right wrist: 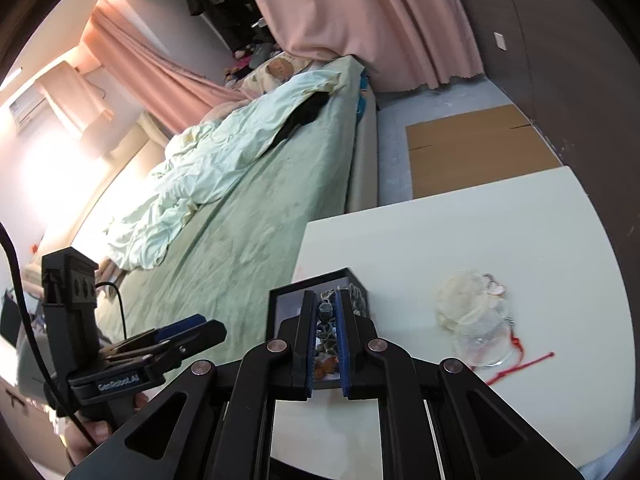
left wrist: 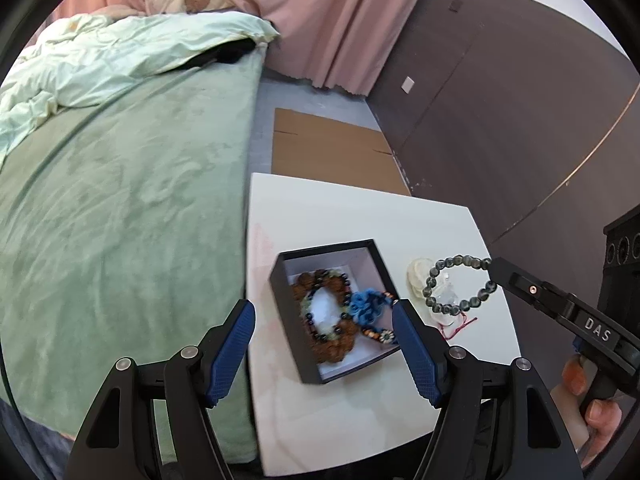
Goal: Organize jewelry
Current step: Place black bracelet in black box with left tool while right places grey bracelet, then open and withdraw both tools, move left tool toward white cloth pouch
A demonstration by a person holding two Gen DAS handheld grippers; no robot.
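A black box with a white lining sits on the white table. Inside lie a brown bead bracelet and a blue knotted cord piece. My left gripper is open, its fingers either side of the box and above it. My right gripper is shut on a grey-green bead bracelet, held in the air right of the box. In the right wrist view the beads sit between the closed fingers, with the box behind.
A sheer pouch, a clear disc charm and a red string lie on the table right of the box. A green bed borders the table's left edge. Flat cardboard lies on the floor beyond. A dark wall stands right.
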